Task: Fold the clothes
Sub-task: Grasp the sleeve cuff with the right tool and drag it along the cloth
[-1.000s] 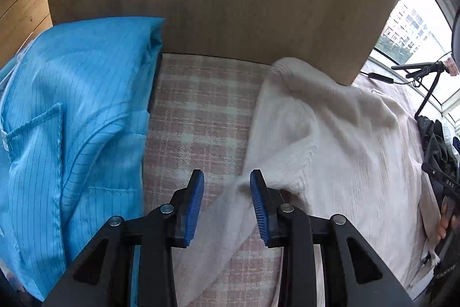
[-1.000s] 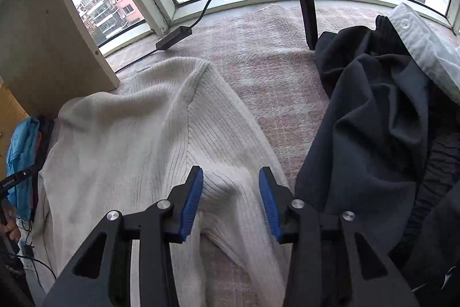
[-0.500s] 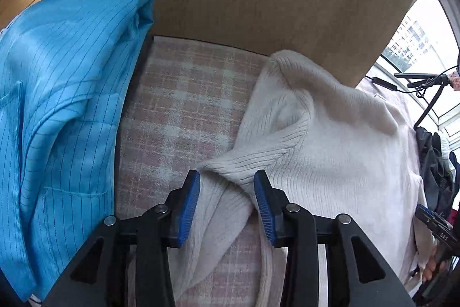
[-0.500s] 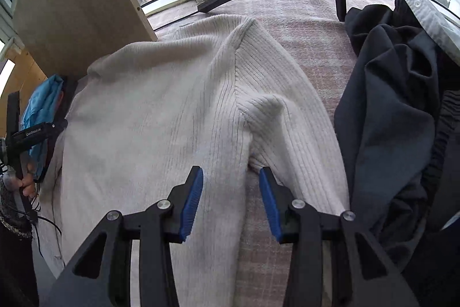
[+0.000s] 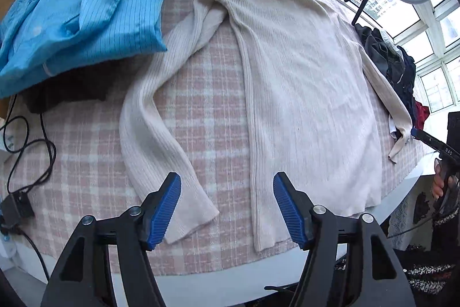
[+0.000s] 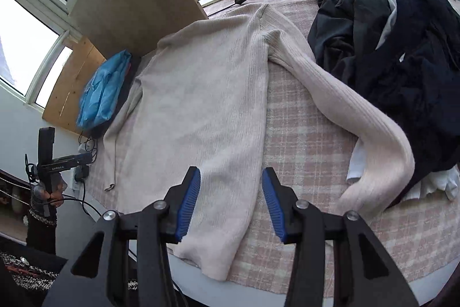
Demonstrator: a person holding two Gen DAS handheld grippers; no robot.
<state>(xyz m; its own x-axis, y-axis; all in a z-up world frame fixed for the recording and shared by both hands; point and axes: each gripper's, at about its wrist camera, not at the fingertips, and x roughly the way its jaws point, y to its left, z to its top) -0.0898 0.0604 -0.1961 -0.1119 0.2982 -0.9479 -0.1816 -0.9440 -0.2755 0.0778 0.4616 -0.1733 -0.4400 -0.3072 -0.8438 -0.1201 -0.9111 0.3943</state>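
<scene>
The cream sweater (image 5: 302, 82) lies spread flat on the checked cloth (image 5: 201, 117) that covers the table, body in the middle, one sleeve (image 5: 152, 117) trailing out toward the folded blue shirt (image 5: 83, 7) and the other sleeve (image 6: 359, 117) bending along the edge of the dark clothes pile (image 6: 402, 48). My left gripper (image 5: 227, 209) hangs above the near hem, over the gap between the loose sleeve's cuff and the body; its jaws are opening and nothing is between them. My right gripper (image 6: 230, 200) hovers over the hem corner on the other side, jaws also opening, and the knit I see between the pads lies below them on the table, not pinched.

I judge the laying-out is finished and the folding proper is about to start. The next move, as I read it, calls for taking each sleeve near its cuff and carrying it across the body. I need to close on one layer of knit only, without catching the checked cloth beneath, and to keep the right sleeve clear of the dark pile.
</scene>
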